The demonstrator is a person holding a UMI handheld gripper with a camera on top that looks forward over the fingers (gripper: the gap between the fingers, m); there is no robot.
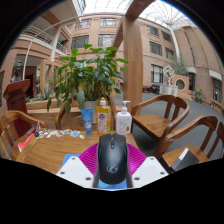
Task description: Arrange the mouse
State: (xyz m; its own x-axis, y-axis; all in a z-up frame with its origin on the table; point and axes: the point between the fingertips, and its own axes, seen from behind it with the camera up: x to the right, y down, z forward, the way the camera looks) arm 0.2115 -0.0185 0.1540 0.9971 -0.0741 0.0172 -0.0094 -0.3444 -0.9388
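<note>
Wooden bench (50, 150) is carrying everything here: a plant (88, 75) at its far side, bottles (112, 120) in front of that, and a pink mat (92, 155) nearer. A black mouse (112, 156) is lying on the mat, sitting between the fingers of the hand-held gripper (112, 170), which are standing apart around it, not visibly pressing. Closing off-centre could be nudging the mouse askew or letting its smooth shell slip.
</note>
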